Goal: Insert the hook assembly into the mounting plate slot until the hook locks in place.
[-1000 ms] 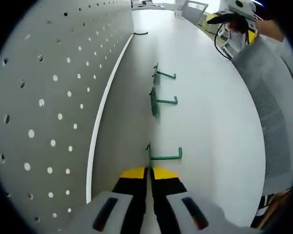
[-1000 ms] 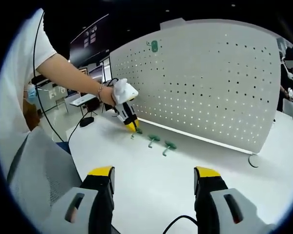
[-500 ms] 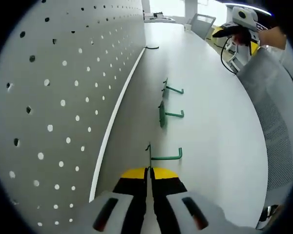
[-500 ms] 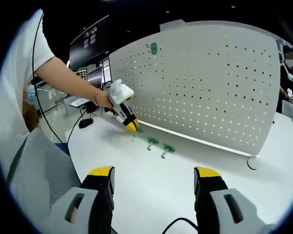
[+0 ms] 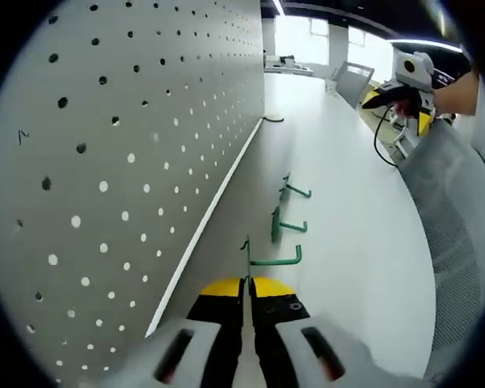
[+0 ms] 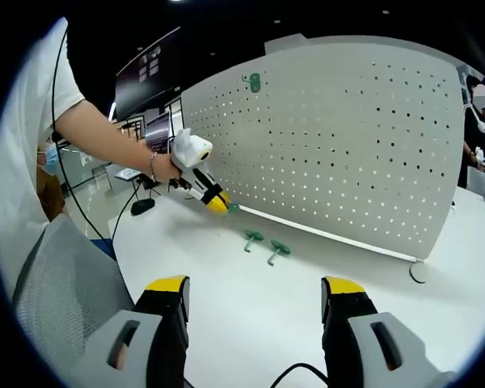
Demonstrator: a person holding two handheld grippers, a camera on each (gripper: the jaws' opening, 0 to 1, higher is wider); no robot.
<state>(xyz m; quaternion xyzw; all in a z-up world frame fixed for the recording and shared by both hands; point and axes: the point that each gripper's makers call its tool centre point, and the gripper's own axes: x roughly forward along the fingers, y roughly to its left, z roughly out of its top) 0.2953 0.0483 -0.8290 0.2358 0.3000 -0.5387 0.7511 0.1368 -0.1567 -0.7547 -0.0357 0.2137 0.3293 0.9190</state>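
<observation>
My left claw (image 5: 247, 293) was clenched on a green hook (image 5: 267, 257), holding it by its flat plate end, with the bent tip pointing away from the pegboard (image 5: 121, 162). In the right gripper view this claw (image 6: 218, 205) was lifted above the white surface (image 6: 307, 299), close to the lower part of the board. Two more green hooks (image 6: 265, 242) lay on the surface near the board's foot, close to each other. My right claw (image 6: 255, 284) was released, its jaws wide apart and holding nothing. One green hook (image 6: 254, 81) was mounted high on the board.
</observation>
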